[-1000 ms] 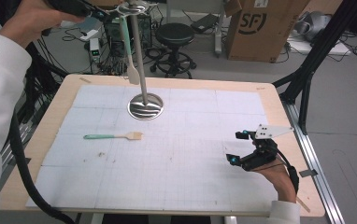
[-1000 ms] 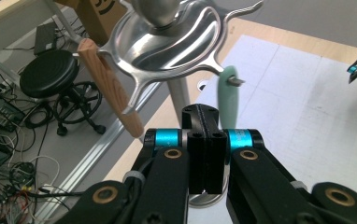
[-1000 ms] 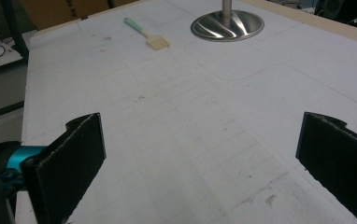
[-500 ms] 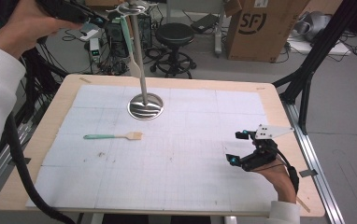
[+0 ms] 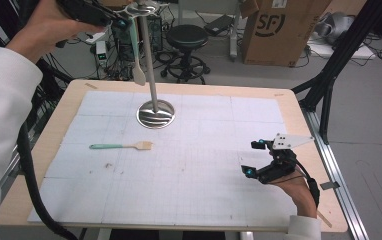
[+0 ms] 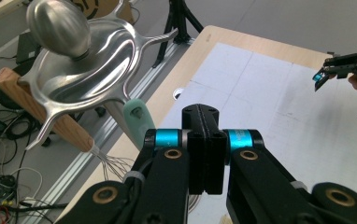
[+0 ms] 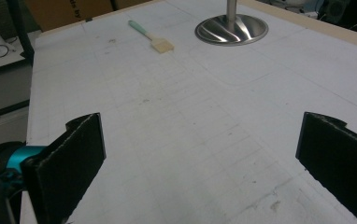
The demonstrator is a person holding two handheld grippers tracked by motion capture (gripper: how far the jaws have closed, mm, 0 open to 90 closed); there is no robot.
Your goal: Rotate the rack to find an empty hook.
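The left hand-held gripper (image 6: 204,154) is raised beside the top of the steel stand (image 5: 151,65), its jaws clenched together on nothing. The green-handled spatula (image 5: 136,50) hangs just beside it from the stand's top, long axis upright, pale blade pointing down over the desk's (image 5: 299,115) far edge. The right hand-held gripper (image 5: 259,157) rests released, jaws wide, near the desk's right edge.
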